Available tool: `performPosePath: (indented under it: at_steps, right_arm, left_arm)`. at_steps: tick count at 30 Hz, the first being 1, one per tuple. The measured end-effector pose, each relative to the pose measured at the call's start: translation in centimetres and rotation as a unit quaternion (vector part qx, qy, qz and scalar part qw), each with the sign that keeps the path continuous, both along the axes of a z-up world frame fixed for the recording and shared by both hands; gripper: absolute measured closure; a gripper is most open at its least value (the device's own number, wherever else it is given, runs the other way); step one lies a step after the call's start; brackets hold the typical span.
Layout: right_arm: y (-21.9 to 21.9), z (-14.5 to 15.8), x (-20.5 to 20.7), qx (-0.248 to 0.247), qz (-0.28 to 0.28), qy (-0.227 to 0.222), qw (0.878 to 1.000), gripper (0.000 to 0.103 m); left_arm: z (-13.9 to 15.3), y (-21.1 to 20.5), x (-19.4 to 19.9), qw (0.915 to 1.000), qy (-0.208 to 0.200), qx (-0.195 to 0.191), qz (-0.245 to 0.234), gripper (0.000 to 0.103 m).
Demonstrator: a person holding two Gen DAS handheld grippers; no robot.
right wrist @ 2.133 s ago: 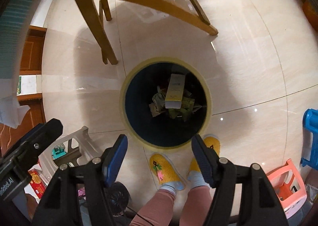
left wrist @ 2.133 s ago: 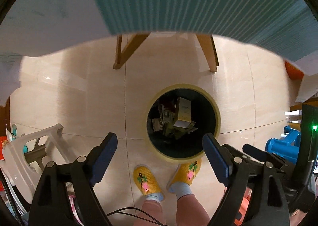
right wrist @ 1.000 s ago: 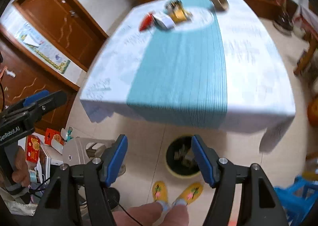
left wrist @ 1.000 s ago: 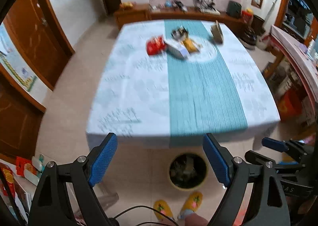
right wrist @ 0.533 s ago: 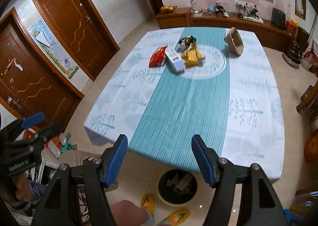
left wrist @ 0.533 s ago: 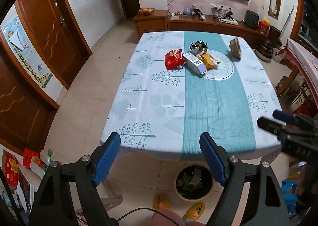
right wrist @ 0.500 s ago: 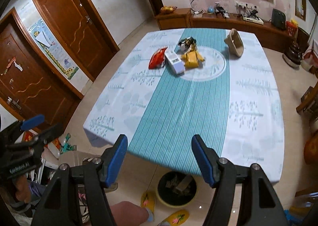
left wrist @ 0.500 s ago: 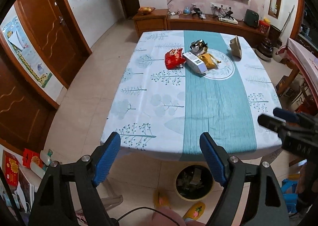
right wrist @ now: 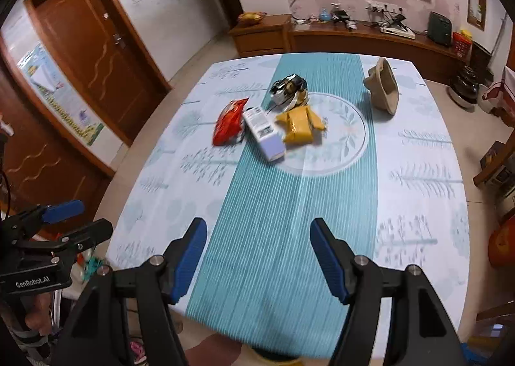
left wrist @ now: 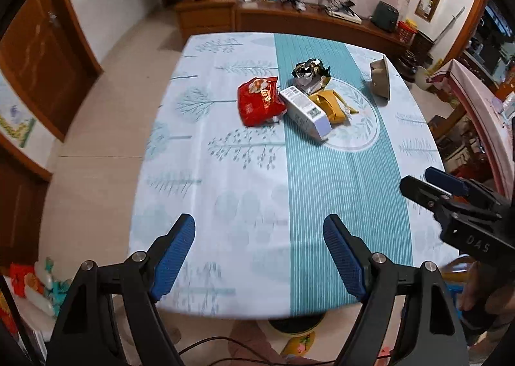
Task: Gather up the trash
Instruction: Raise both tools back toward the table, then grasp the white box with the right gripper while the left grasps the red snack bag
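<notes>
Both claws, the left claw (left wrist: 259,256) and right claw (right wrist: 257,261), hung open and empty over the bench (left wrist: 225,172), where a hasty reach risked scattering the huddled red packet (left wrist: 260,101) and white box (left wrist: 304,111).

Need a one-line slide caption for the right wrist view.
Open right gripper above a tablecloth-covered table, facing a red snack bag, white box, yellow packet and crumpled foil wrapper.

Left gripper (right wrist: 64,221) body: I read "GenRobot.AI" in white letters.
Right gripper (left wrist: 431,185) body: I made out "DAS".
White box (left wrist: 304,111) label: print was too small for me to read.
</notes>
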State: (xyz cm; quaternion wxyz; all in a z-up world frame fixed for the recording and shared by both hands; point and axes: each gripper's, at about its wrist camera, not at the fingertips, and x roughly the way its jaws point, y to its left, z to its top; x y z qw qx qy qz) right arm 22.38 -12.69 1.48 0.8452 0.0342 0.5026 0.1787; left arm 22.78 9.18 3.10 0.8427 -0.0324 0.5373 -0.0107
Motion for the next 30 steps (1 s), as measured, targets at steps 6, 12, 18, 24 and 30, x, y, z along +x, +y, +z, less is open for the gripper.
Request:
performPosePath:
  at_steps: [6, 12, 18, 24, 30]
  right_arm:
    - [3.7, -2.6, 7.7, -0.026, -0.008, 0.013, 1.000, 0.037]
    - [7.1, -6.5, 14.2, -0.053, 0.002, 0.033, 0.998, 0.044]
    - [9.1, -9.8, 17.5, -0.088, 0.012, 0.054, 0.995, 0.054]
    - [9.0, -10.8, 17.6, -0.066, 0.010, 0.070, 0.995, 0.065]
    - [7.2, -9.9, 16.8, -0.014, -0.039, 0.073, 0.996, 0.066]
  left_arm:
    - [-2.8, 2.4, 8.0, 0.9990, 0.035, -0.025, -0.012, 0.023]
    - [-5.6, 4.0, 13.9, 0.9965, 0.064, -0.051, -0.012, 0.023]
    - [-6.9, 4.3, 17.1, 0.9942, 0.080, -0.064, -0.032, 0.023]
    - [-8.1, 3.8, 19.6, 0.9906, 0.100, -0.086, -0.035, 0.023]
    - [-9.6, 2.1, 21.9, 0.9882, 0.121, -0.086, -0.038, 0.023]
